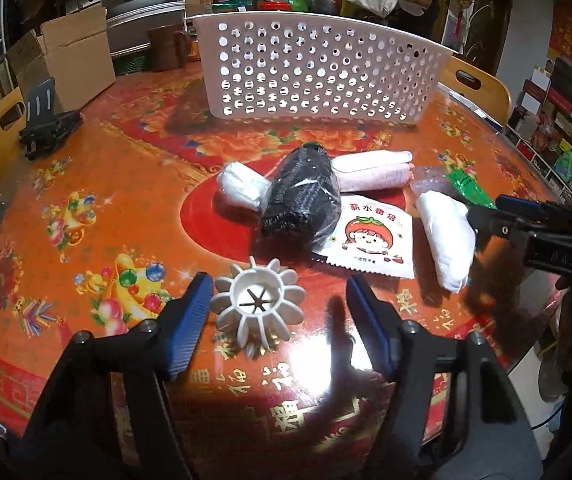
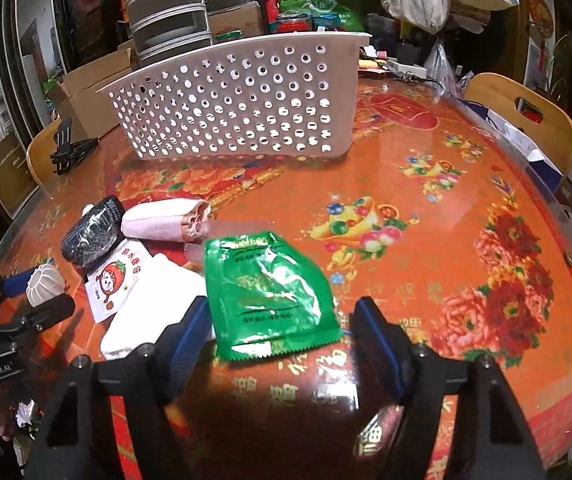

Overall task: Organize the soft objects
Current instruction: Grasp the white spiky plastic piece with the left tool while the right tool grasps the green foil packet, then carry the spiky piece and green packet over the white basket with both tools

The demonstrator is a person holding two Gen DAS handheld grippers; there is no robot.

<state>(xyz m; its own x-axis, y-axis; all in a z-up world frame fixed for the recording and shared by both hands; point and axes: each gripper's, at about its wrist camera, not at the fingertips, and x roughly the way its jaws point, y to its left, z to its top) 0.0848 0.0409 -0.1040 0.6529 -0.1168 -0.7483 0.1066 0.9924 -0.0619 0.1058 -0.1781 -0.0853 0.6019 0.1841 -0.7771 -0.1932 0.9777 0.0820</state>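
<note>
- The left gripper hovers low over the table with its blue-padded jaws spread wide, gripping nothing; a white ribbed plastic cup lies on its side between them, close to the left pad.
- The right gripper is likewise wide apart and empty, and a crinkled green foil packet lies flat on the table between its fingers, nearer the left one.
- Past the cup, the soft things sit clustered at the table's middle: a white sachet printed with a tomato-headed cartoon, a black knit bundle in clear wrap overlapping the sachet's corner, and a white rolled cloth touching the bundle's left side.
- A second white rolled cloth lies just right of the sachet, and a pale pink rolled towel lies behind the black bundle.
- The table is round, covered in glossy orange-red cloth printed with flowers and gold characters.
- Farther back a white perforated basket stands upright, well apart from the cluster.
- A black folding stand sits at the left edge; wooden chairs, cardboard boxes and hanging bags crowd the room behind.
</note>
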